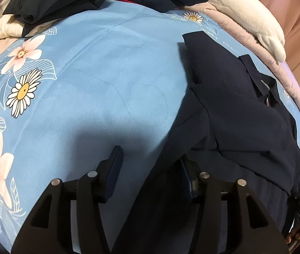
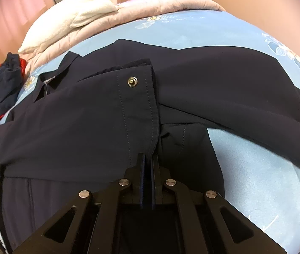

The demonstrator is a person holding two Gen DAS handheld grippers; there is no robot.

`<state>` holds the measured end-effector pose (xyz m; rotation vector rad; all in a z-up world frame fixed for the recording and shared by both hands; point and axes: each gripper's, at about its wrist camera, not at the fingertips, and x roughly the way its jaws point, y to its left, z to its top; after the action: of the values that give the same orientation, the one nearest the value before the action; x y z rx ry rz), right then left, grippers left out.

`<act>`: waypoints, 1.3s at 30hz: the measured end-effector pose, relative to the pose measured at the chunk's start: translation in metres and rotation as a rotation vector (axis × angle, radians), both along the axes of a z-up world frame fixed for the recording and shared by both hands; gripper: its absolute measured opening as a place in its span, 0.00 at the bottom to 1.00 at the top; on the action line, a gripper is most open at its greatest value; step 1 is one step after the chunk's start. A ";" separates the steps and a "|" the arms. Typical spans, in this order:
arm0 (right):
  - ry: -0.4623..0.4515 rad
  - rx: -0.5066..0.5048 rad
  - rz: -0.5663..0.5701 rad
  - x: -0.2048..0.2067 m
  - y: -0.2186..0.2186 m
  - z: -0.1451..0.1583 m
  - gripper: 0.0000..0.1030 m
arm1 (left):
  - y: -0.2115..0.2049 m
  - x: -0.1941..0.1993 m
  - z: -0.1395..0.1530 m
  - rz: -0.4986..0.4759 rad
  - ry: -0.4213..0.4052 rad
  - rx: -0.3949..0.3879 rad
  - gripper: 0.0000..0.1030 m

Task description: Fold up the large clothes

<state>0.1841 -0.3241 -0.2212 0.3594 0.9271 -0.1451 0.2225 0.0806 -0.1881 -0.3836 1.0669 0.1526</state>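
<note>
The bed [image 1: 107, 67], under its blue flowered sheet, carries a navy jacket [image 2: 86, 116] spread across it, one sleeve folded over the body. It looks light, soft and rather slick, likely to slide and sag, so the stitched cuff and hems seem the surest holds. The right hand-held gripper [image 2: 149, 158] is pinched tight on the snap-buttoned cuff [image 2: 137, 97]. The left hand-held gripper [image 1: 150, 169] stands half parted, pressing nothing, over the jacket's near edge.

Open blue bedsheet [image 1: 99, 89] left of the navy jacket [image 1: 234, 110]; piled clothes [image 1: 65, 0] and bedding [image 1: 245, 17] block the bed's far edge.
</note>
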 end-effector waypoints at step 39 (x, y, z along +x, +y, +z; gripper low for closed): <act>-0.398 -0.150 -0.160 -0.172 -0.015 0.140 0.90 | -0.047 -0.156 0.172 -0.173 -0.414 -0.072 1.00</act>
<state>0.0118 -0.3392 -0.0813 0.3088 0.4910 -0.2777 0.0661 0.0336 -0.0160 -0.3658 0.6926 -0.1172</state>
